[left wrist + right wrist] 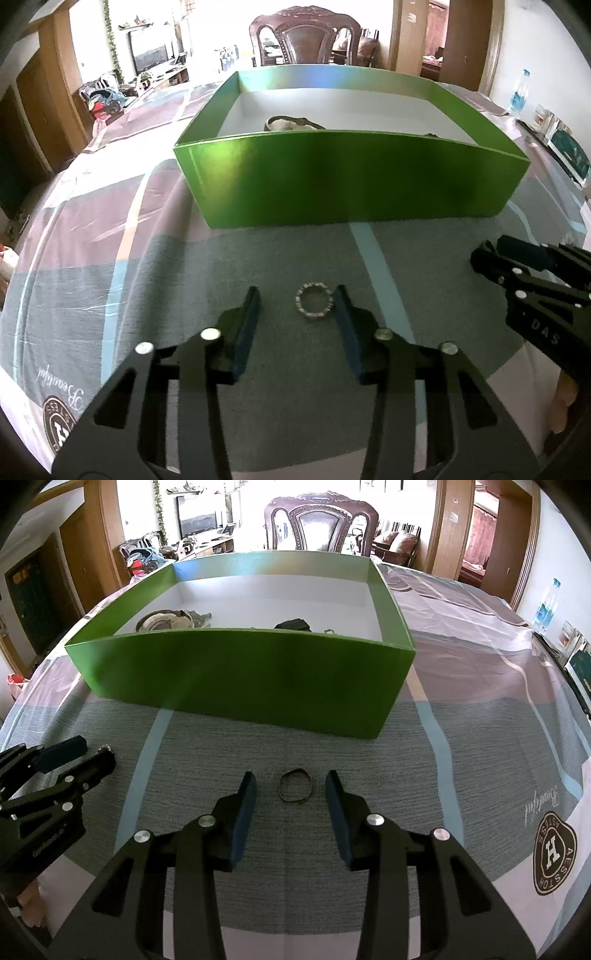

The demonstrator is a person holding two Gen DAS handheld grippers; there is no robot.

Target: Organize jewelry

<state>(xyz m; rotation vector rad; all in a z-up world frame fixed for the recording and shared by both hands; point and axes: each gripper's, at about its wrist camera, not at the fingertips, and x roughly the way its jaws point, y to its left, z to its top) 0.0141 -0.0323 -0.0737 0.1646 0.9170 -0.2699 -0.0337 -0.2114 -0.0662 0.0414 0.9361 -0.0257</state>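
Jewelry point(162, 619) hides behind the green box point(243, 672) wall; both tongs point(297, 301) point(291, 786) gape, gripping nothing.

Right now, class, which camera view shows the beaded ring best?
The left wrist view: the beaded ring lies on the cloth between that tool's pads, its whole loop showing. In the right wrist view the left tool hides nearly all of it.

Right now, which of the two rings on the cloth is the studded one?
The silver beaded ring, between the left tool's fingers. The ring by the right tool is a plain dark band.
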